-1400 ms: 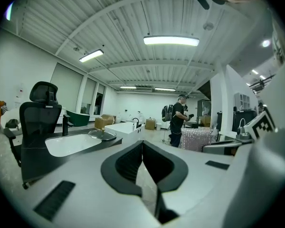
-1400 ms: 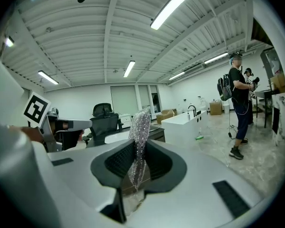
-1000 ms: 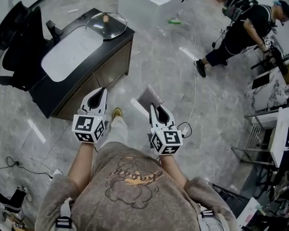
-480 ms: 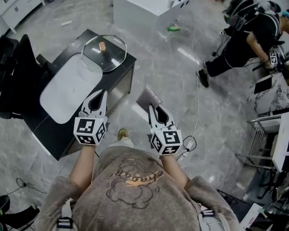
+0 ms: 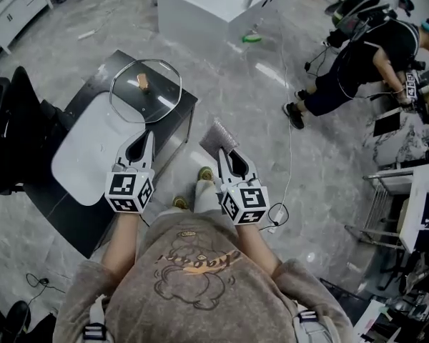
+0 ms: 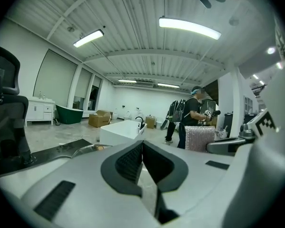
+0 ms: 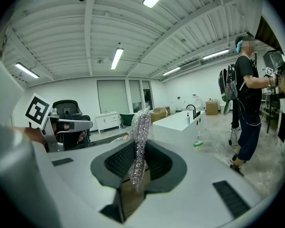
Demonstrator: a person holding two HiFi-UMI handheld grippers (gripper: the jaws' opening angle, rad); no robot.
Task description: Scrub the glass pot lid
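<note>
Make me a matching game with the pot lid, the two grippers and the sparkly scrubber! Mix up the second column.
Things:
1. glass pot lid
2. left gripper
3. right gripper
4. sparkly scrubber

States:
A. silver, sticks out past the jaws
B. shut, nothing inside
C. lies on the dark counter
D. shut on the scrubber

Pairs: 1-C, 2-B, 3-D, 4-A

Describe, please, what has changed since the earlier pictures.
The person has walked both grippers toward the counter; the glass pot lid now lies ahead of the left gripper. Unchanged: left gripper shut and empty, right gripper shut on the scrubbing pad, lid on the counter.
</note>
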